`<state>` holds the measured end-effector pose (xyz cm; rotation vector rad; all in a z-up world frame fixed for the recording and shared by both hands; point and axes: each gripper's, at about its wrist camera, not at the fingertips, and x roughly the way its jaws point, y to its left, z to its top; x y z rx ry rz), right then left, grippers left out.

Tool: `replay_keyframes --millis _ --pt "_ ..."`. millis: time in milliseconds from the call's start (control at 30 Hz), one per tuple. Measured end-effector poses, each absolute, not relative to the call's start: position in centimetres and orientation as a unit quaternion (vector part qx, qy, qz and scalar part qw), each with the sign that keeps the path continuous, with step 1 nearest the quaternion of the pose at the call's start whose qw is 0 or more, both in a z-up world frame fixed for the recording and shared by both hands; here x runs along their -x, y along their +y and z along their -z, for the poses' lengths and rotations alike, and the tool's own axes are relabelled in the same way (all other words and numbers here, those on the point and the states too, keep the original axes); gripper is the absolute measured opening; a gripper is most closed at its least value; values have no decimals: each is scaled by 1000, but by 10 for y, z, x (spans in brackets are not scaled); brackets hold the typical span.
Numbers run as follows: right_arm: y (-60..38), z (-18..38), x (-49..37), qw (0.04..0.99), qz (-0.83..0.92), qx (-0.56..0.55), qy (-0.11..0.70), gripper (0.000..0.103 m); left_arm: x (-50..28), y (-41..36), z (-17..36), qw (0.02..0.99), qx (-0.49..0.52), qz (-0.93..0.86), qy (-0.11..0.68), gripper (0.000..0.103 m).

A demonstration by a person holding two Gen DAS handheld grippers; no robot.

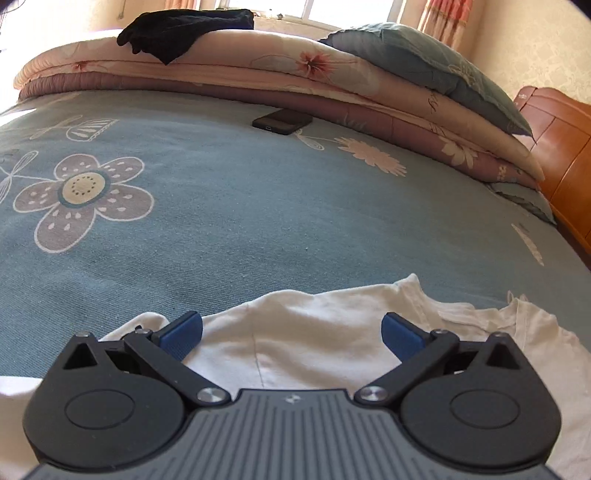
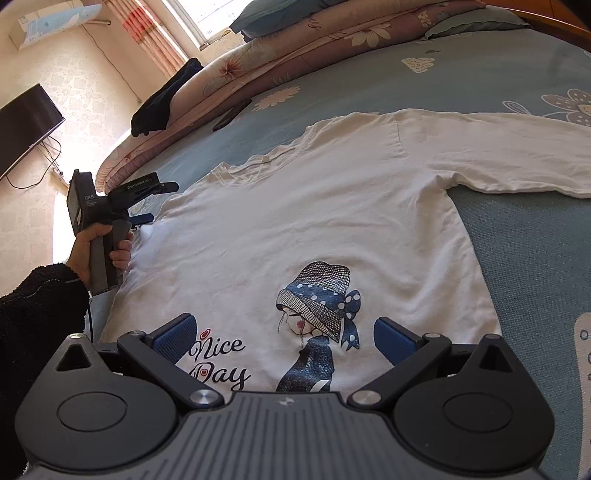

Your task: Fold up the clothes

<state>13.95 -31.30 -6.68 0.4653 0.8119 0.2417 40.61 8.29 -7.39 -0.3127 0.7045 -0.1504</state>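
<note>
A white long-sleeved shirt (image 2: 332, 221) with a girl-in-hat print and the words "Nice Day" lies flat on the blue flowered bedspread (image 2: 517, 258), one sleeve (image 2: 517, 147) stretched out to the right. My right gripper (image 2: 284, 341) is open just above the printed lower front. In the left wrist view, my left gripper (image 1: 291, 334) is open over the shirt's white fabric (image 1: 295, 343) at its left shoulder edge. The right wrist view shows that left gripper (image 2: 147, 201) held by a hand (image 2: 96, 251) at the shirt's left side, with nothing between its blue pads (image 2: 142, 218).
Folded floral quilts (image 1: 258, 81) and a blue pillow (image 1: 424, 62) are stacked along the far side of the bed, with a black garment (image 1: 177, 29) on top. A dark phone (image 1: 282, 121) lies by the quilts. A wooden headboard (image 1: 561, 147) stands at right; a wall TV (image 2: 26, 125) hangs at left.
</note>
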Motion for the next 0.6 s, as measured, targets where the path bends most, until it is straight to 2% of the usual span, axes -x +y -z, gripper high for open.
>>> replay_keyframes --millis 167,367,600 --pt "-317 70 -140 879 -114 -237 399 103 -410 78 66 891 232 183 345 102" --pt "-317 75 -143 875 -109 -235 410 103 -438 66 92 890 213 151 373 102" --pt "-312 75 -141 877 -111 -217 415 103 -463 65 80 902 195 87 376 102"
